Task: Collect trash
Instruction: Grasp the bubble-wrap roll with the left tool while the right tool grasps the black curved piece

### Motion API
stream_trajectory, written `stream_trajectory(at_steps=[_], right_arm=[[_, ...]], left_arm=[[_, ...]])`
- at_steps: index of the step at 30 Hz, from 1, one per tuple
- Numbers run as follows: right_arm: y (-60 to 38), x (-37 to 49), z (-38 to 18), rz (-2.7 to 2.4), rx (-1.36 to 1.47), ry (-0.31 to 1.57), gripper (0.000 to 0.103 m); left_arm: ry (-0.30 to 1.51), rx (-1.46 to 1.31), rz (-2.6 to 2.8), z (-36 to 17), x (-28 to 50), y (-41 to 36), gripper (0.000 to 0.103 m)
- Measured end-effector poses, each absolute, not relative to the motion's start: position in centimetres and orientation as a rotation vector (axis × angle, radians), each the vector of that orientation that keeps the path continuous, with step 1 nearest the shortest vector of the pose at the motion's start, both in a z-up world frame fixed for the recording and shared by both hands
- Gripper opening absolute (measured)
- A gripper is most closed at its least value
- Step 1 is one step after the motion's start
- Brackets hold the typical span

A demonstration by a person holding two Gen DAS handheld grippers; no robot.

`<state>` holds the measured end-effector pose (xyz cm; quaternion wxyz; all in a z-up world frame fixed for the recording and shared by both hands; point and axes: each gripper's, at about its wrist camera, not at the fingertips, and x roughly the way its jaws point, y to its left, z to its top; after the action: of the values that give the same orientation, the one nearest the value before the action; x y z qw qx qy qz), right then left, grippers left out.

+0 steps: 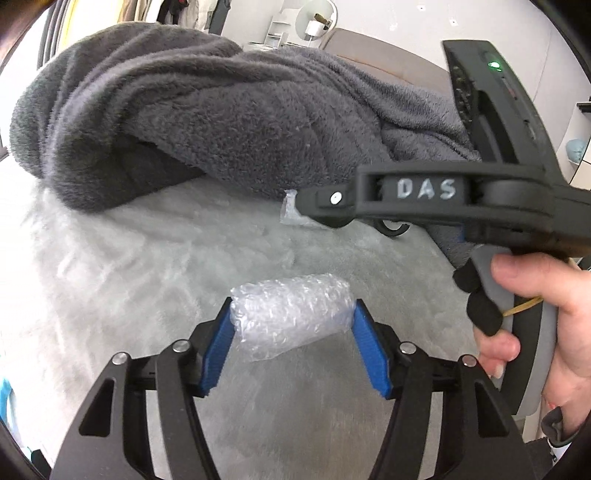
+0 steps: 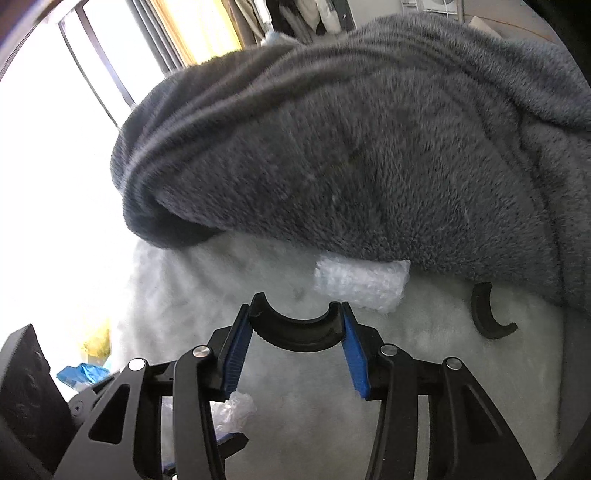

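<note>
In the left wrist view my left gripper (image 1: 293, 319) is shut on a roll of clear bubble wrap (image 1: 291, 314), held just above the white fluffy cover (image 1: 110, 277). In the right wrist view my right gripper (image 2: 299, 332) is shut on a black half-ring (image 2: 297, 334), gripped by its two ends between the blue pads (image 2: 236, 354). A second bubble wrap roll (image 2: 362, 284) lies beyond it at the edge of the grey blanket (image 2: 369, 147). Another black half-ring (image 2: 487, 314) lies on the cover to the right. A hand (image 1: 535, 314) holds the right gripper's handle.
The bulky grey fleece blanket (image 1: 221, 110) covers the far half of the bed. Off the bed's left edge lie yellow (image 2: 96, 347) and blue (image 2: 81, 373) wrappers. Bright windows stand beyond, and shelves and a lamp (image 1: 317, 26) at the back.
</note>
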<state>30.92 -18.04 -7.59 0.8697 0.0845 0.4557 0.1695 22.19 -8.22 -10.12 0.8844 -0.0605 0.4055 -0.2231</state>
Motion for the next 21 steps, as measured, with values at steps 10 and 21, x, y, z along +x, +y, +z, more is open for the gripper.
stream_trajectory(at_steps=[10, 21], right_arm=[[-16.2, 25.6, -4.3, 0.399, 0.176, 0.866, 0.048], [-11.5, 19.8, -3.1, 0.459, 0.123, 0.811, 0.048]], left_arm=[[0.800, -0.135, -0.352, -7.8, 18.2, -4.6, 0.065], [0.785, -0.163, -0.240, -6.3, 12.9, 0.5, 0.065]])
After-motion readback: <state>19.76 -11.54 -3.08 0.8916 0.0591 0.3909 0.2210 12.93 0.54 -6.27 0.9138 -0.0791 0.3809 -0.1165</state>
